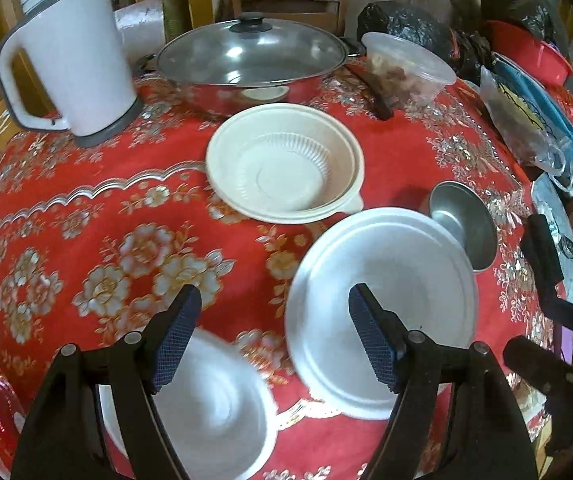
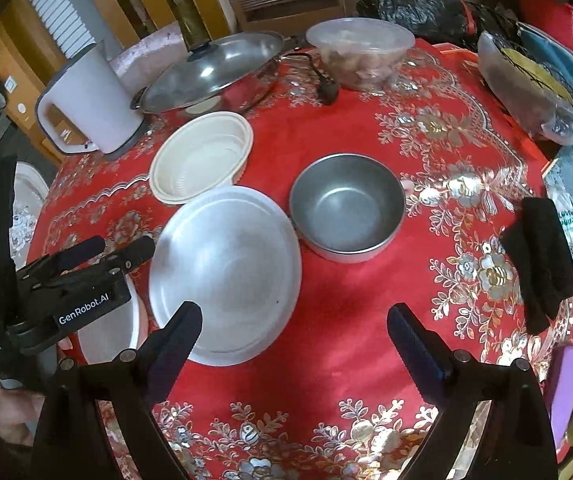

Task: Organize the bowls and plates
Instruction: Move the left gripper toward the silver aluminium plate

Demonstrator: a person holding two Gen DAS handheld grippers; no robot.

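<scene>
Both grippers are being held with their jaws spread apart and nothing between them. In the left wrist view the left gripper (image 1: 274, 328) is being hovered low over the lower middle of the frame, between a blurred white bowl (image 1: 210, 400) at lower left and a white plate (image 1: 382, 304) at lower right. The right gripper (image 2: 294, 340) is being held at the bottom centre of its own view, above bare cloth just beside that plate (image 2: 226, 280).

The step in hand is judged to be a first pick. The plate is lying upside down, so its thin rim is best approached edge-on, with one pad slid beneath it; the rim nearest the gripper is being offered most freely.

The plate looks matte, smooth and shallow, probably light plastic or foam. A cream disposable bowl (image 1: 286, 168) with ribbed inner walls is sitting at frame centre, seemingly two nested. A steel bowl (image 2: 346, 204), dull grey and straight-sided, is sitting just beside the plate, possibly touching it. The red tablecloth (image 2: 366, 360) is being seen as glossy and floral, likely slippery, so a plate may slide when pushed.
</scene>
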